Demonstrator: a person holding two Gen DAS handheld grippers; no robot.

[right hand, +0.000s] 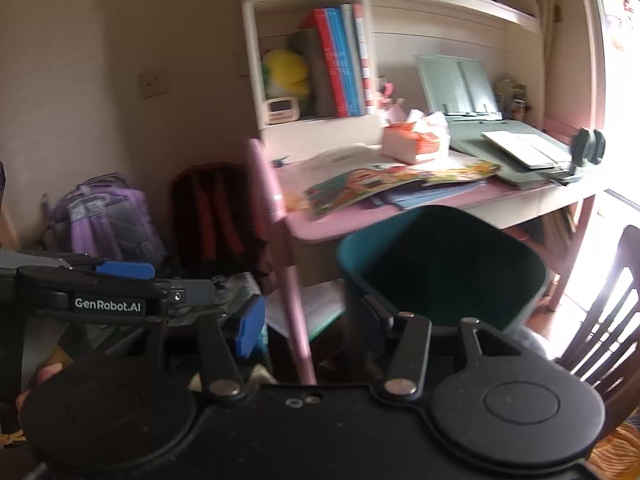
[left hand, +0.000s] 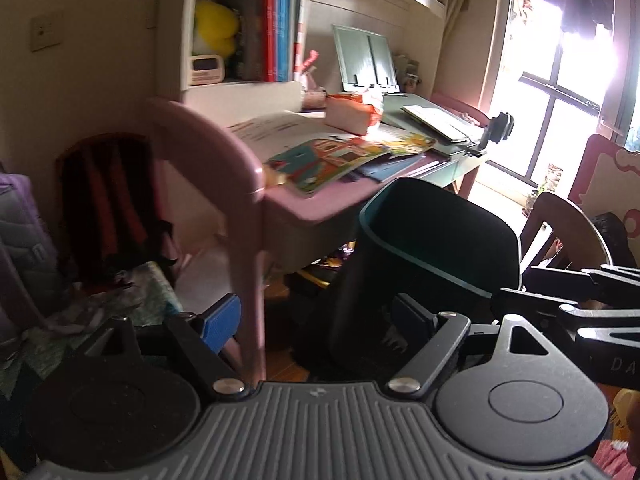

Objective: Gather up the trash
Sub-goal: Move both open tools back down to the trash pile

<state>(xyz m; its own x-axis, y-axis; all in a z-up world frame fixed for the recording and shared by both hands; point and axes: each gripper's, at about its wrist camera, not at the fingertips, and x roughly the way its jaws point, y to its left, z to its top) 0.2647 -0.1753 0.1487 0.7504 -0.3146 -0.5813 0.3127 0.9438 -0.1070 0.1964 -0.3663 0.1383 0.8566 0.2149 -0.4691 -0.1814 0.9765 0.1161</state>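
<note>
With both my grippers spread and empty: left gripper and right gripper face one teal bin, smooth plastic, rounded-square rim, before pink desk | two backpacks | one tissue box.

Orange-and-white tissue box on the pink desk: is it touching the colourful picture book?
Cannot tell. In the right wrist view the tissue box sits just behind the picture book on the desk, but blur hides any gap; the left wrist view is no clearer.
</note>
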